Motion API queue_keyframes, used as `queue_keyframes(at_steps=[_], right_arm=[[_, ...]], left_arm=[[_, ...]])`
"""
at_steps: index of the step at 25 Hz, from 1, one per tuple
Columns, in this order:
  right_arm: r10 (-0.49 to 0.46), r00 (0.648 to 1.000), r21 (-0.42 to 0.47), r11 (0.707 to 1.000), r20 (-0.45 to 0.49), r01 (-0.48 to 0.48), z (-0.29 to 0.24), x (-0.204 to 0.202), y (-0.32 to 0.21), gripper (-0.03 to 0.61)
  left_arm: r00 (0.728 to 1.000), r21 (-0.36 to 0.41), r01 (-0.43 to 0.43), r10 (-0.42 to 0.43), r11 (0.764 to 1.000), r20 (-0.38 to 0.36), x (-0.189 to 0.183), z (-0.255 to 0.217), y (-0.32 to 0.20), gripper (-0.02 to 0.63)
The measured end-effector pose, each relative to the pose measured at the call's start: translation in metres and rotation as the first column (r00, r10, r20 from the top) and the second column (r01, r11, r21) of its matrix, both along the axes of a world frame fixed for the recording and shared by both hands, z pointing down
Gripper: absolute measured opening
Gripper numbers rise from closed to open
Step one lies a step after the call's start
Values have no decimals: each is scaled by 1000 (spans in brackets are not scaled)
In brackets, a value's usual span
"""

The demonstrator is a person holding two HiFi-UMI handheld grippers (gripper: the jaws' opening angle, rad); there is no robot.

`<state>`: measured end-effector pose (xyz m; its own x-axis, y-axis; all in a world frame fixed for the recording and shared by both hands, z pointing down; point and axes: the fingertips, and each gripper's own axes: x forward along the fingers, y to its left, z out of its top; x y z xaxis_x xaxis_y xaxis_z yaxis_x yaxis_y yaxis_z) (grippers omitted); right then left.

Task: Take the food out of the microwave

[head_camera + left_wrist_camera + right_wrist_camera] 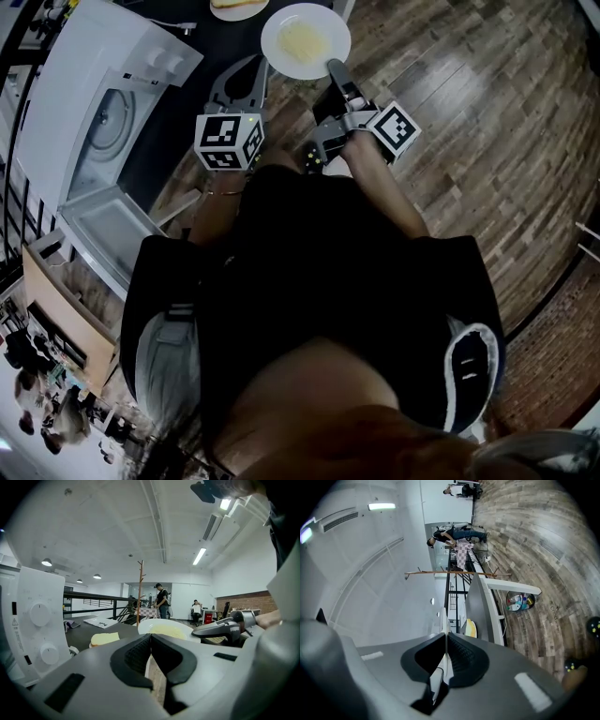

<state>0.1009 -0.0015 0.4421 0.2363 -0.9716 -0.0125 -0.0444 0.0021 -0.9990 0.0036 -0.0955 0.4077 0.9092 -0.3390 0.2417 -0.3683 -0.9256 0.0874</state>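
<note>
You are clamping your right gripper (446,644) onto the near rim of the white plate (278,36), its jaws pinching the thin edge. The yellow food (302,39) is sitting on that plate. The plate is outside the microwave (98,112) and to its right, by the edge of the dark table (220,42). The microwave door (108,230) is hanging open at the near left. Your left gripper (151,641) is staying clenched on nothing, just left of the plate. A slice of bread (105,639) is lying on the table farther off.
</note>
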Motion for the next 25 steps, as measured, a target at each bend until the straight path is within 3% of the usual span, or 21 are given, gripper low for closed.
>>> queue_keyframes(at_steps=[25], right_arm=[[-32, 999, 11, 999, 39, 32, 5, 5, 7, 12]], left_arm=[[999, -43, 35, -34, 998, 15, 1, 11, 10, 7]])
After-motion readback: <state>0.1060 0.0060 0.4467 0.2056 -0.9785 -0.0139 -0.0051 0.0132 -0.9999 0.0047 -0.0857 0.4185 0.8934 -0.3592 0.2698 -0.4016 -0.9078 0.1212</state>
